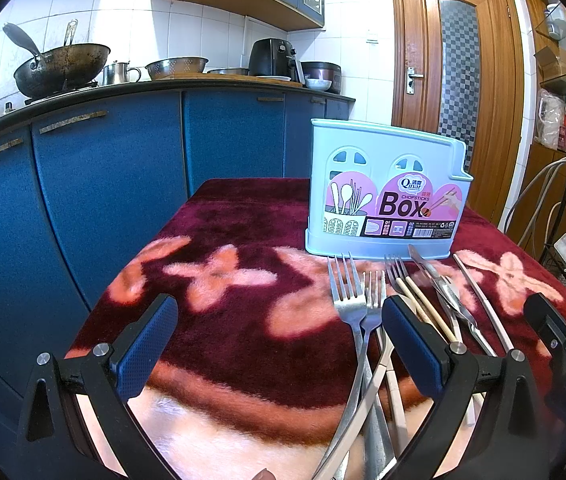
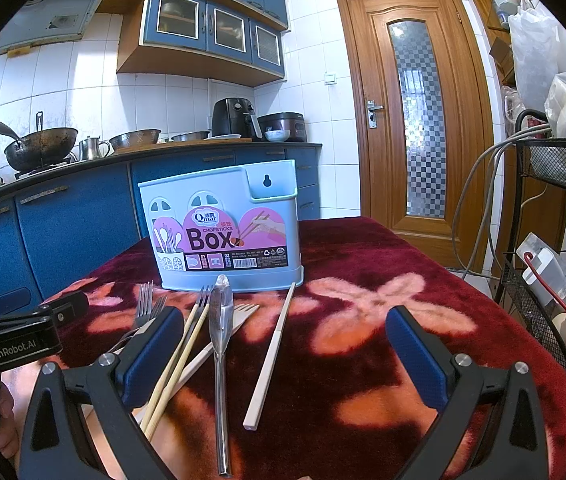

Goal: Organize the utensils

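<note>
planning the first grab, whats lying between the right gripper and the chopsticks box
In the right wrist view, loose utensils: wooden chopsticks, a steel knife and a white-handled piece lie on the blanket between the open right gripper and the box.

The left gripper (image 1: 279, 344) was held low and level, its blue-padded fingers (image 1: 145, 346) spread wide apart. The right gripper (image 2: 283, 354) was alongside it, likewise gaping with nothing between its fingers (image 2: 415, 356). A hand (image 2: 3, 420) showed beneath the left one.

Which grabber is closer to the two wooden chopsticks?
It looks like the right tool, though it's close. The wooden chopsticks lie right against its left finger. The left tool sits further left, and the chopsticks show just past its right finger.
</note>
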